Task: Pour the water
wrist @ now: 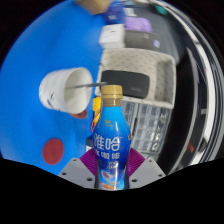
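A blue drink bottle [110, 140] with a yellow cap and white lettering stands upright between my fingers. My gripper [110, 170] is shut on the bottle, both purple pads [84, 163] pressing its lower label. Beyond the bottle and to its left, a white cup [66, 87] lies tilted on its side over the blue tabletop [40, 50], its mouth facing the bottle's cap. The bottle's base is hidden below my fingers.
A red round spot [52, 151] lies on the blue surface left of my fingers. A grey-and-white box [140, 82] and a clear wire-like rack [150, 125] stand behind and right of the bottle. Dark clutter sits further back.
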